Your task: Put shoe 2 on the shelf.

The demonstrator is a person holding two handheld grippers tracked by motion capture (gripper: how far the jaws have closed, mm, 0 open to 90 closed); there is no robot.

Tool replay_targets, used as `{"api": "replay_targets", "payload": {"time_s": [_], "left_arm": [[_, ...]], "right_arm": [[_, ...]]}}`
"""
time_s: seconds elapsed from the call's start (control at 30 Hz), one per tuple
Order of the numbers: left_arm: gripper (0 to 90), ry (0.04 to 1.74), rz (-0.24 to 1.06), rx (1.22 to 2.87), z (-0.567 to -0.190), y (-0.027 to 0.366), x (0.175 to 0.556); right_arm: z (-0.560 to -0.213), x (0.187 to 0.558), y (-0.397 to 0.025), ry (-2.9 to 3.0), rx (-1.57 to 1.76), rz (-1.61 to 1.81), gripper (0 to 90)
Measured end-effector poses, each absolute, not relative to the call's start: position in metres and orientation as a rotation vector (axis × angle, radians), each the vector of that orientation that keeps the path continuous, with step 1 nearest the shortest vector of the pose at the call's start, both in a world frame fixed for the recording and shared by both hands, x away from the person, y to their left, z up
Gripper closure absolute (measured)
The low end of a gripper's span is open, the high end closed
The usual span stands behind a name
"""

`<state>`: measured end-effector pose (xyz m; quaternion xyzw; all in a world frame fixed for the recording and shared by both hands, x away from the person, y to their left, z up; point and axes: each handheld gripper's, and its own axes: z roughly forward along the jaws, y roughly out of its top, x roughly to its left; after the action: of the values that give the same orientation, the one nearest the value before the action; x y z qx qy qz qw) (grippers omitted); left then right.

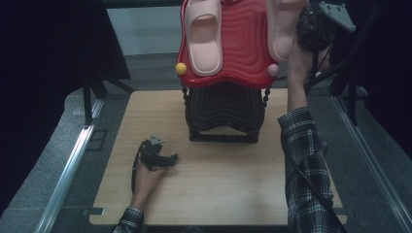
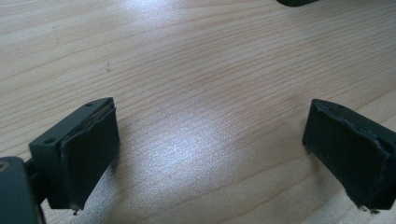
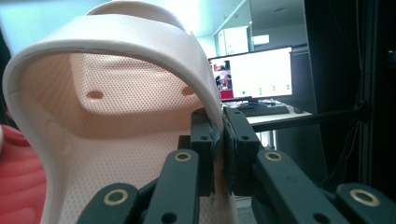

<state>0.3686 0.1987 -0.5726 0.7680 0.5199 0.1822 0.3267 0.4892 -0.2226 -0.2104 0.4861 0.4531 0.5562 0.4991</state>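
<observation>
A pink slipper (image 1: 205, 36) lies on the red top shelf (image 1: 243, 53) of a rack standing at the back of the wooden table (image 1: 218, 184). A second pink slipper (image 1: 282, 26) sits at the shelf's right side, and my right gripper (image 1: 311, 29) is raised beside it. In the right gripper view the jaws are shut on the edge of this slipper's strap (image 3: 140, 42), with my right gripper (image 3: 222, 154) pinching it. My left gripper (image 1: 163, 158) rests low on the table at the left, open, its pads (image 2: 91, 154) wide apart over bare wood.
The rack has a black lower tier (image 1: 223, 114) under the red shelf, with a yellow knob (image 1: 180, 68) and a pink knob (image 1: 273, 70) at the front corners. Metal rails (image 1: 73, 160) run along both table sides. A monitor (image 3: 259, 72) glows behind.
</observation>
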Motion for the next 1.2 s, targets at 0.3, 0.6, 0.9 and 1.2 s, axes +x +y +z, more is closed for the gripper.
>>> {"api": "replay_targets", "payload": {"time_s": [0.3, 0.6, 0.9, 1.2], "left_arm": [[3.5, 1.358, 0.476, 2.017, -0.572, 0.199, 0.369], [3.6, 1.357, 0.476, 2.019, -0.572, 0.199, 0.368], [3.6, 1.359, 0.475, 2.019, -0.572, 0.198, 0.368], [3.6, 1.362, 0.476, 2.014, -0.572, 0.198, 0.368]], "right_arm": [[-0.213, 0.498, -0.202, 1.198, 1.162, 1.290, 76.1], [-0.214, 0.493, -0.207, 1.247, 1.151, 1.363, 64.0], [-0.211, 0.470, -0.228, 1.239, 1.122, 1.437, 62.3], [-0.236, 0.463, -0.261, 1.292, 1.094, 1.407, 87.9]]}}
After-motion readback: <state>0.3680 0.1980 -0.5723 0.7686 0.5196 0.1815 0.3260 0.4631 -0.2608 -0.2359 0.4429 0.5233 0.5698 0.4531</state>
